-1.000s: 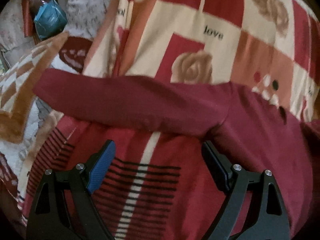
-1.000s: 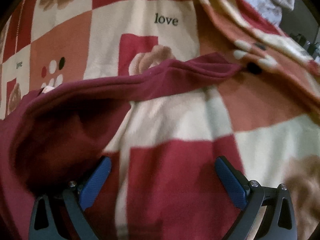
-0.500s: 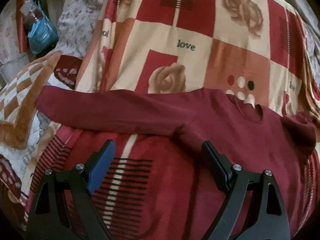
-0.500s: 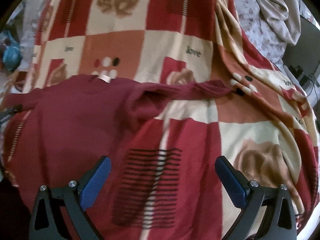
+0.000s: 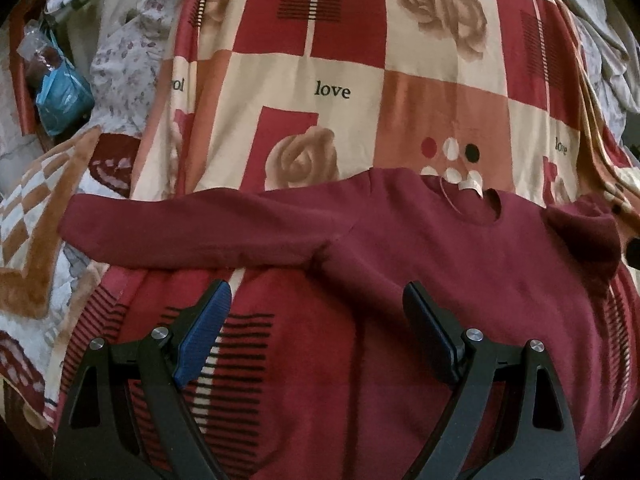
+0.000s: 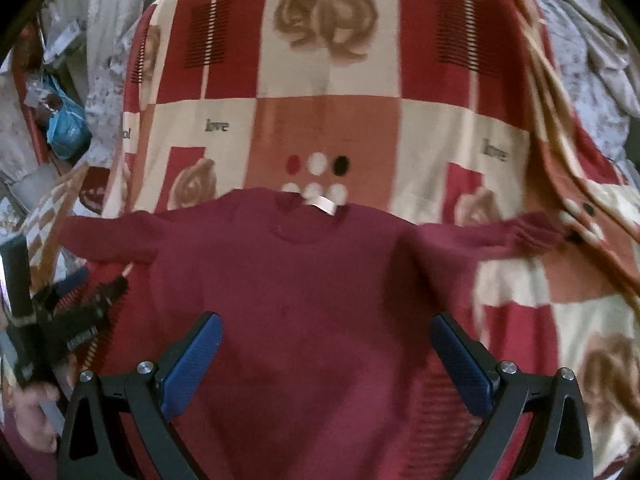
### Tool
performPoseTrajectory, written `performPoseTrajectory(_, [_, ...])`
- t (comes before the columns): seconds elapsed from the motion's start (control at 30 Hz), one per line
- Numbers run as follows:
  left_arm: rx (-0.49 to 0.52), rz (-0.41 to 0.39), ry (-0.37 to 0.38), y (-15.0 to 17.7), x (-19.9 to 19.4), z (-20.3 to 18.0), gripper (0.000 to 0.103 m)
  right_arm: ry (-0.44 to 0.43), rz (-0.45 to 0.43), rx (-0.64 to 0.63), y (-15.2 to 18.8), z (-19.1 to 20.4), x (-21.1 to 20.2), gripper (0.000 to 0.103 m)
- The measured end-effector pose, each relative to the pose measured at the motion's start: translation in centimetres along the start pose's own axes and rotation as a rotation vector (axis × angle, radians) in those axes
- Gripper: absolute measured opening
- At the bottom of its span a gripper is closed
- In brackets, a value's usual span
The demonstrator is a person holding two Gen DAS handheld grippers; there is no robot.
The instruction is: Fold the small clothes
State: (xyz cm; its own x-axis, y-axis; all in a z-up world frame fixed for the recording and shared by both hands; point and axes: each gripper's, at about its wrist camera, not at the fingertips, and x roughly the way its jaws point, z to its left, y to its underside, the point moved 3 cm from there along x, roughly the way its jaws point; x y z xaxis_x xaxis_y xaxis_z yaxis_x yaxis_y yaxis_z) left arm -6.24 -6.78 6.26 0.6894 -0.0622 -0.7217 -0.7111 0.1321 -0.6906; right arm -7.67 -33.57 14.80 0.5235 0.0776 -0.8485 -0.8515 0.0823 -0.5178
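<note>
Dark red long-sleeved knit sweater (image 6: 296,280) lies spread flat, front up, on the red, cream and salmon patchwork blanket printed with roses and "love" (image 6: 328,120). Neck opening with its white label (image 6: 324,203) sits at 12 o'clock in the right wrist view; sleeves run out toward 9 and 3 o'clock. The 9 o'clock sleeve (image 5: 192,232) looks flat and straight. The 3 o'clock sleeve (image 6: 492,236) is bunched near the cuff; blur there, so I can't say how badly.

Left gripper (image 5: 318,308): jaws wide apart, nothing between them, hovering above the blanket just below the sleeve and armpit. Right gripper (image 6: 326,334): jaws also wide apart, empty, over the lower body of the sweater.

Step, as I read it: layout done, no fold started. Next move likely calls for pinching a sleeve cuff or shoulder edge and carrying it across the body toward the centre line. Left tool is best placed for the 9 o'clock sleeve. Right sleeve probably needs smoothing first or the fold traps the wrinkle.

Teal plastic bag (image 5: 60,96) at 10 o'clock, well apart, not in the way.
</note>
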Motion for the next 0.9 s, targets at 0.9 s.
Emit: performPoseTrajectory(0.9, [-0.154, 0.006, -0.068, -1.0, 2.0, 4.9, 0.088, 0.023, 0.044, -0.056, -0.8, 6.3, 7.9, 0.103])
